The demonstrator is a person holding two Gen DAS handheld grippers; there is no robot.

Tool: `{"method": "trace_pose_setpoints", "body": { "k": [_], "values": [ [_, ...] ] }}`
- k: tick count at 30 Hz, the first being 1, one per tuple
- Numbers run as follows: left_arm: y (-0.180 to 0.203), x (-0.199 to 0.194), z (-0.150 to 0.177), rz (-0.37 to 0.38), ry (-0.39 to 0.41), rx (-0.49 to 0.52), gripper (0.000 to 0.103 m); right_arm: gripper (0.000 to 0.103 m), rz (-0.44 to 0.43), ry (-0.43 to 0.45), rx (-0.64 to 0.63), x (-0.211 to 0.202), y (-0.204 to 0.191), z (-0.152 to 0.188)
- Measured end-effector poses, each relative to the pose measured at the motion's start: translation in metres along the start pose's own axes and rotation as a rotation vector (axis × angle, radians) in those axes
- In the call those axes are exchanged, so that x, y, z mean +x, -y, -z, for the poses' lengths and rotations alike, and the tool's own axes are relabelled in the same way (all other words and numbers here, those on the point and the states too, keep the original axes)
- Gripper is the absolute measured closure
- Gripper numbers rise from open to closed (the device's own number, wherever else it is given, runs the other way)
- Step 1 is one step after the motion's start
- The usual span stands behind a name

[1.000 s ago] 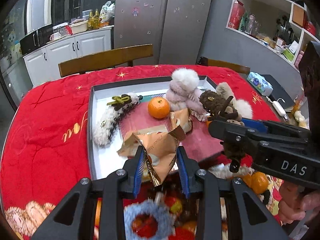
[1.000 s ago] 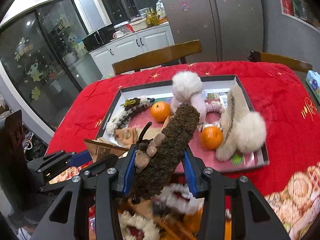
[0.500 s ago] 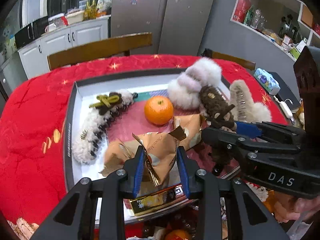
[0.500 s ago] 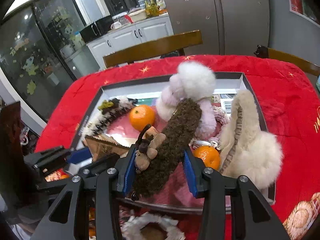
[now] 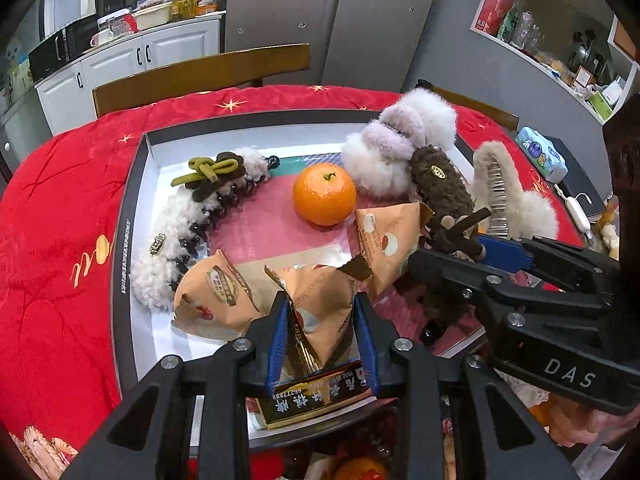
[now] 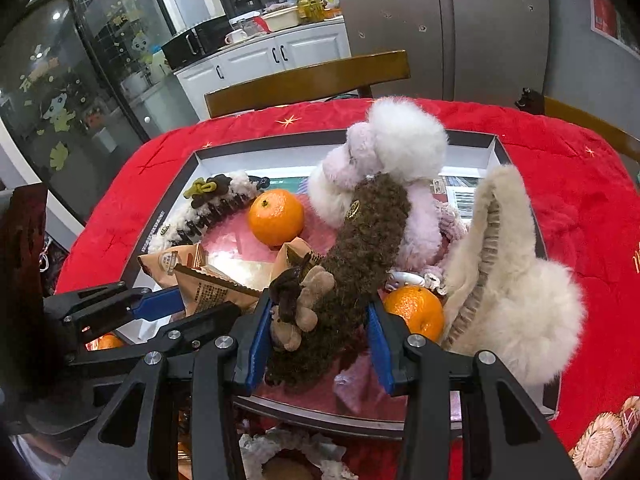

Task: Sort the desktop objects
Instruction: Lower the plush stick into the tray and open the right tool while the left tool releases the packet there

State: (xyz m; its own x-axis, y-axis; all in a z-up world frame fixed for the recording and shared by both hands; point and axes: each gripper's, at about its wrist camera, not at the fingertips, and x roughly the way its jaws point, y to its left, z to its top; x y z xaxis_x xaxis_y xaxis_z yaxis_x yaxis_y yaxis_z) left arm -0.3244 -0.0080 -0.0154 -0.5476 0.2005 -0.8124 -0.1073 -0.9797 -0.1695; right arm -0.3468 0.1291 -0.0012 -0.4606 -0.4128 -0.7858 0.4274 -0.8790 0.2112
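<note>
Tray (image 5: 136,184): a shallow dark-rimmed box on the red tablecloth (image 5: 60,208), with a pink and white floor.
In the tray, by the orange: an orange (image 5: 324,193) sits mid-tray; a white fluffy hair claw with an olive knot (image 5: 192,216) lies to its left; a white and lilac fluffy clip (image 5: 396,148) stands just behind it to the right; a cream fluffy hair claw (image 6: 508,276) lies further right; a second orange (image 6: 416,310) rests between the cream claw and the brown one.
Snack packets: two tan packets lie in front of the orange, one front-left (image 5: 216,292), one just right (image 5: 384,236).
Left gripper (image 5: 322,336): held low over the tray's near edge, blue pads clamped on a tan snack packet (image 5: 320,300) pointing towards the orange.
Right gripper (image 6: 318,344): over the near right of the tray, fingers closed around a brown fuzzy hair clip (image 6: 356,264) tilted up towards the lilac clip.
Change: both grippers have advanced from outside the near rim to over the tray, loads unchanged.
Near rim: a dark printed pack (image 5: 316,400) lies under the left gripper.
</note>
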Motion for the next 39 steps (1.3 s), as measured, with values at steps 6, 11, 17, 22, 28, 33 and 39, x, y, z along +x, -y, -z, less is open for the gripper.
{"method": "trace_pose_setpoints", "body": {
  "k": [6, 11, 17, 22, 28, 33, 39],
  "values": [
    [0.001, 0.001, -0.004, -0.006, -0.001, 0.000, 0.070, 0.062, -0.008, -0.002, 0.006, 0.001, -0.001, 0.001],
    [0.002, 0.000, -0.004, -0.024, 0.000, -0.003, 0.070, 0.059, -0.024, -0.005, 0.014, 0.001, -0.001, 0.001],
    [0.001, -0.001, -0.005, -0.017, -0.017, -0.018, 0.068, 0.057, -0.078, -0.015, 0.032, 0.001, 0.000, 0.001],
    [0.007, -0.005, -0.004, -0.028, -0.036, 0.002, 0.013, 0.031, -0.123, -0.009, 0.045, -0.003, 0.002, 0.001],
    [0.009, -0.019, -0.006, -0.018, -0.016, -0.005, 0.000, 0.000, -0.164, 0.028, 0.022, -0.015, 0.000, -0.003],
    [0.000, -0.031, -0.009, -0.004, 0.000, -0.043, 0.000, 0.000, -0.189, 0.081, 0.053, -0.031, 0.006, -0.008],
    [-0.002, -0.038, -0.008, -0.006, 0.014, -0.045, 0.000, 0.000, -0.187, 0.116, 0.095, -0.046, 0.015, -0.012]
  ]
}}
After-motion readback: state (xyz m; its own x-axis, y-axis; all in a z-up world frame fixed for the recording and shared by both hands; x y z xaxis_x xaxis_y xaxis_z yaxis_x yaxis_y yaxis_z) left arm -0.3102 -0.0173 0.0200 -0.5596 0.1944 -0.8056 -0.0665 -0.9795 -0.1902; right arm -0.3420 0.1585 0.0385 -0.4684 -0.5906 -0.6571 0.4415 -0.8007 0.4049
